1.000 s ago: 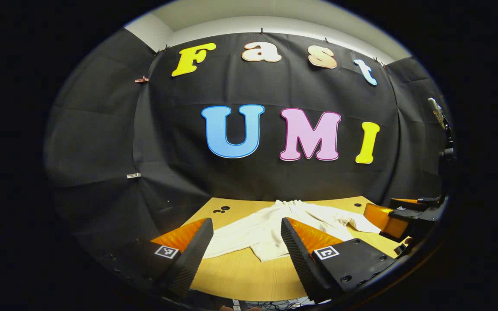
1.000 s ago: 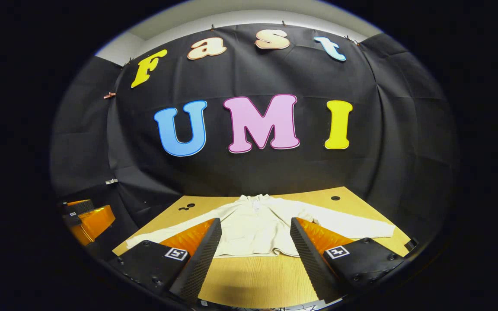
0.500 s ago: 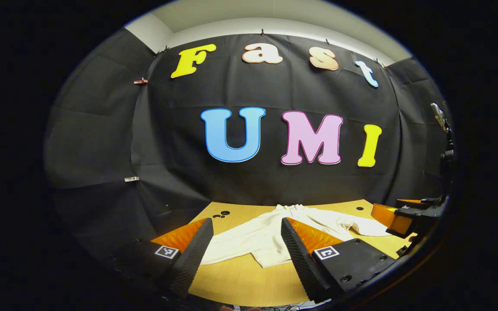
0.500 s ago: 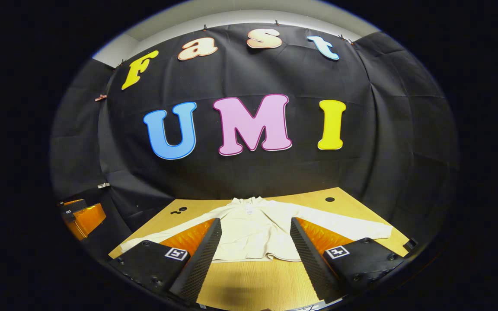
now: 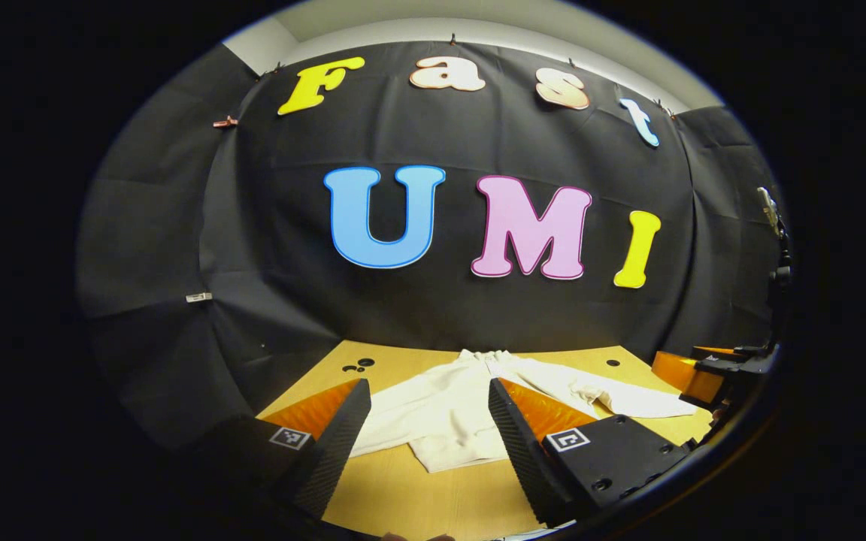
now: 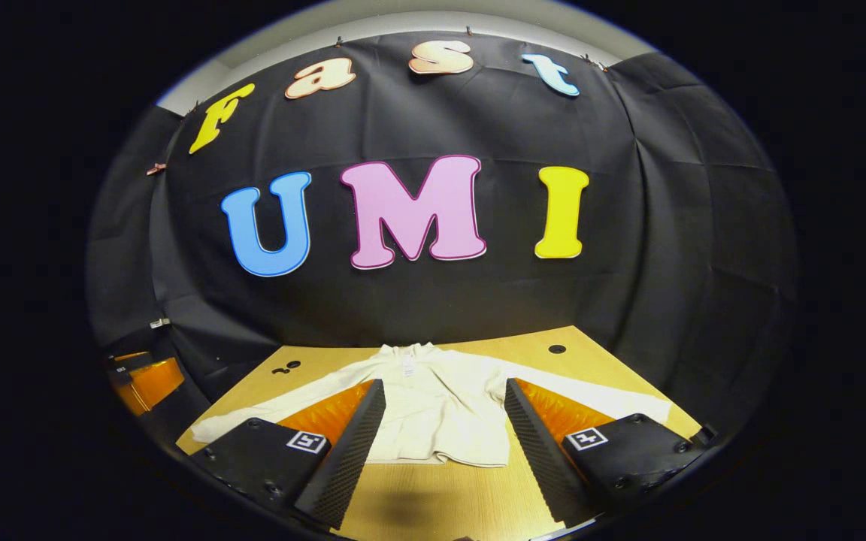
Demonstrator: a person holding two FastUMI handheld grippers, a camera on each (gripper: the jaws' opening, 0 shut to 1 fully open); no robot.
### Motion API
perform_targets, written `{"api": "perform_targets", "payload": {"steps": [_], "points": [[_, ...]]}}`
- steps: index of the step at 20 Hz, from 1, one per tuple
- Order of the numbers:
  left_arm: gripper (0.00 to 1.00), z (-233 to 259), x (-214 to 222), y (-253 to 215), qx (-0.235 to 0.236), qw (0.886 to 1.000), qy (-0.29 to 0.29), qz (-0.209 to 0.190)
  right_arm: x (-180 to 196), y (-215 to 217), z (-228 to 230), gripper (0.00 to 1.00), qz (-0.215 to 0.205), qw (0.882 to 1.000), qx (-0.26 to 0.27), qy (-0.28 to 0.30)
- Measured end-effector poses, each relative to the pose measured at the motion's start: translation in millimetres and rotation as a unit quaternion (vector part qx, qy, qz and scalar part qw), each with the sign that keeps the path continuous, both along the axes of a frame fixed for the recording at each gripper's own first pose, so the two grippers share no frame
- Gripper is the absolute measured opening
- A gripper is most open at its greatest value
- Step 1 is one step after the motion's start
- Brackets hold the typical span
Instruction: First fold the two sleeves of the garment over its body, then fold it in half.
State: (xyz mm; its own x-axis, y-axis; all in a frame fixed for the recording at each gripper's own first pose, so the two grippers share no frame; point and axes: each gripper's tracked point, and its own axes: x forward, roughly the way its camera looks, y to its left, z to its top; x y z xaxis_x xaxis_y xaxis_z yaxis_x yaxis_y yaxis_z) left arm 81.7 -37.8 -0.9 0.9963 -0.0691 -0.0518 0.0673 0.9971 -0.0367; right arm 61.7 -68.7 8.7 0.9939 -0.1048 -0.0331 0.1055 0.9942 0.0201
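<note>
A cream long-sleeved garment (image 6: 433, 413) lies flat on the wooden table (image 6: 433, 503), collar towards the wall. One sleeve (image 6: 252, 417) stretches out to the left and the other sleeve (image 6: 613, 398) to the right. My right gripper (image 6: 444, 385) hovers open before the hem, off the cloth. In the left gripper view the garment (image 5: 440, 413) lies at an angle, and my left gripper (image 5: 427, 387) is open near its left sleeve and hem corner, holding nothing. The right gripper (image 5: 704, 372) sits at that view's far right; the left gripper (image 6: 143, 379) sits at the right gripper view's far left.
Black cloth walls the booth behind and beside the table. Small round holes (image 6: 557, 349) mark the tabletop near the back edge. A thin stand (image 5: 775, 225) rises at the right of the left gripper view. Bare wood (image 5: 403, 496) lies between the hem and the front edge.
Both views have swung a little to the right, so the garment sits further left in each. Both grippers stay open, and the garment has not moved on the table.
</note>
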Motion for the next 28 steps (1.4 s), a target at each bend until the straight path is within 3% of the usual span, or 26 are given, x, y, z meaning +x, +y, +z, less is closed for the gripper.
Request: {"api": "perform_targets", "payload": {"steps": [5,9,16,23,28], "points": [[0.98,-5,22,-15,0.008,1.000,0.011,0.007,31,-27,-8,0.98,-0.007,1.000,0.014,0.014],[0.98,-14,40,-29,0.005,1.000,0.027,0.010,57,-67,-27,0.98,-0.039,0.998,0.032,0.042],[0.98,-30,66,-48,0.006,0.998,0.053,0.019,93,-185,-48,0.98,-0.127,0.988,0.044,0.079],[0.98,-50,87,-71,0.009,0.996,0.083,0.015,106,-318,-92,0.99,-0.232,0.961,0.080,0.126],[0.98,-58,109,-88,0.033,0.995,0.094,0.001,94,-394,-144,0.99,-0.303,0.929,0.121,0.175]]}}
